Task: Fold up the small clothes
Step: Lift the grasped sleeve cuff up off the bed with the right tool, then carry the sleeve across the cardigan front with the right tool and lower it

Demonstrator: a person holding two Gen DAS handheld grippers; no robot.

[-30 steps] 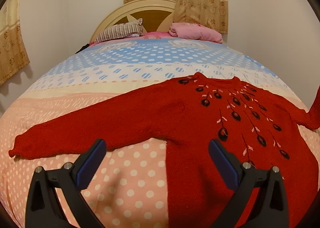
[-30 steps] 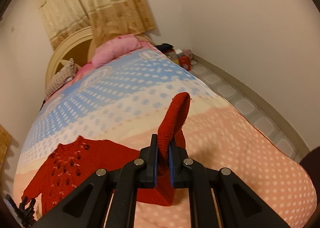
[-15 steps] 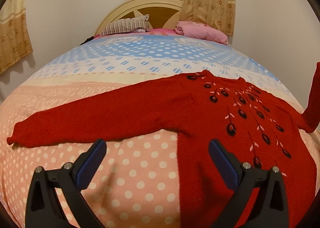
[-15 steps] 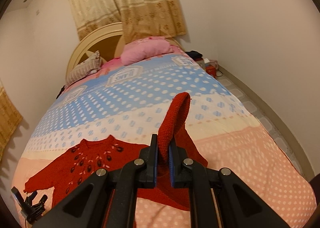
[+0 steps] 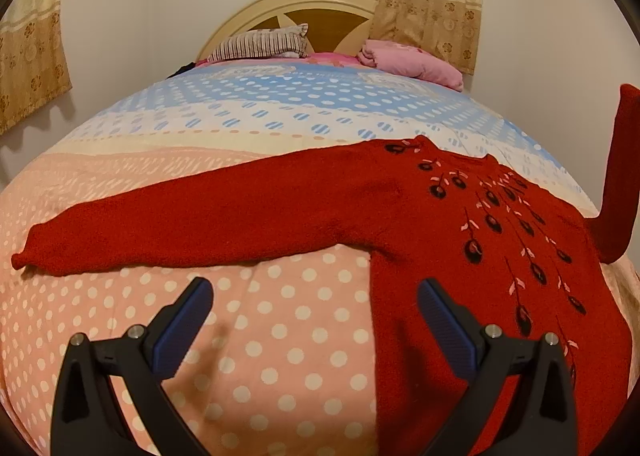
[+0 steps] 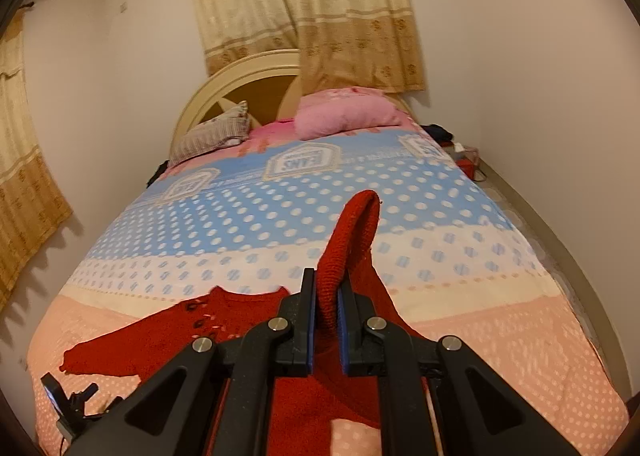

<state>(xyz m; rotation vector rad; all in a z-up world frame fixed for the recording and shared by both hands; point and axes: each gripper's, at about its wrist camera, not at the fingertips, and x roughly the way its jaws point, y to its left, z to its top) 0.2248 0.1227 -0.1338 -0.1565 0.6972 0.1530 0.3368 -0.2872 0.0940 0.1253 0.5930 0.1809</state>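
A red knit sweater (image 5: 472, 240) with dark flower embroidery lies flat on the bed, its left sleeve (image 5: 192, 224) stretched out to the left. My left gripper (image 5: 314, 310) is open and empty, hovering just in front of the armpit and sleeve. My right gripper (image 6: 326, 306) is shut on the sweater's right sleeve (image 6: 352, 232) and holds it lifted upright above the bed. That raised sleeve also shows at the right edge of the left wrist view (image 5: 618, 176). The sweater body shows in the right wrist view (image 6: 168, 332).
The bed has a polka-dot cover (image 5: 280, 336) in pink, cream and blue bands. A striped pillow (image 5: 260, 44) and a pink pillow (image 5: 412, 62) lie at the headboard (image 6: 236, 76). Walls and curtains (image 6: 308, 8) surround the bed. Items lie on the floor at right (image 6: 460, 152).
My right gripper has swung left and raised the sleeve over the sweater's side. My left gripper has shifted left, so the long sleeve sits more centred in its view.
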